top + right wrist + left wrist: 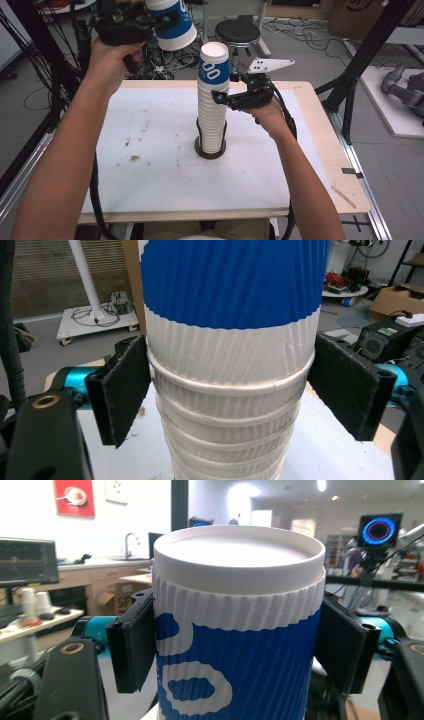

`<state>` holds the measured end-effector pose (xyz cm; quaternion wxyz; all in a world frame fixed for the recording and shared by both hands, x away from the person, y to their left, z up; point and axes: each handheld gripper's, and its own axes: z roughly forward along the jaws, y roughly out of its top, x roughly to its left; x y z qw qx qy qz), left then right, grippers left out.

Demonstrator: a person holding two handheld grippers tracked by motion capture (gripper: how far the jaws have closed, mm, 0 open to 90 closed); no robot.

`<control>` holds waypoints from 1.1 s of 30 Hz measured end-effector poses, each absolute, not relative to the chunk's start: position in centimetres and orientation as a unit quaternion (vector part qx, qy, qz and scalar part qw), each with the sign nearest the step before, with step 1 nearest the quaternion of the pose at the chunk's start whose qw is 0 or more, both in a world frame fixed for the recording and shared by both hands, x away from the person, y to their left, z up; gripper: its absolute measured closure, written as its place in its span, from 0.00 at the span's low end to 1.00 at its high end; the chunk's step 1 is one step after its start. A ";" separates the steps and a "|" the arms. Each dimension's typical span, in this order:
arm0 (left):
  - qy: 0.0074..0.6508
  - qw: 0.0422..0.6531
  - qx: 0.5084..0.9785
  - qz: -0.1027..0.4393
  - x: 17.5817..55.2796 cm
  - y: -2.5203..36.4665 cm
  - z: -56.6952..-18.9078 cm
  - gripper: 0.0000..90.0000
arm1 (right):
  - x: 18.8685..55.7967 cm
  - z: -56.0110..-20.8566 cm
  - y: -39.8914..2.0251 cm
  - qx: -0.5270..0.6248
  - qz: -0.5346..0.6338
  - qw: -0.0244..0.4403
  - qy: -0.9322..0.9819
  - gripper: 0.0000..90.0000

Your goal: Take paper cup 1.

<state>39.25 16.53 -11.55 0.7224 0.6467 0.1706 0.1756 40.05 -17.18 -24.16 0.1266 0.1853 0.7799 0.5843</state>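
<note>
The white tabletop (150, 150) lies before me in a cable-strewn workshop. At its middle stands my stack of paper cups (212, 110), my right gripper (227, 90) clasping it below the top cup. My left gripper (160, 22) grasps one blue-and-white cup (172, 22), raised up left of the stack.

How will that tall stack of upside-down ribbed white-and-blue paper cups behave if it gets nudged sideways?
The tall stack of upside-down ribbed white-and-blue paper cups looks tippy: it is tall and narrow on a small dark round base. Being thin paper, it is probably light and would slide or lean easily. The right gripper brackets its upper part, which likely steadies it.
</note>
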 end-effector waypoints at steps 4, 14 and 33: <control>0.184 0.704 0.660 0.186 38.9 18.1 -13.6 0.29 | 40.0 -24.2 -17.2 0.187 0.585 0.124 0.779 0.20; 0.200 0.685 0.674 0.191 37.4 20.3 -19.8 0.29 | 39.6 -24.4 -17.8 0.190 0.579 0.122 0.783 0.19; 0.217 0.659 0.700 0.169 34.7 19.8 -29.9 0.29 | 36.5 -28.8 -23.0 0.215 0.538 0.157 0.800 0.19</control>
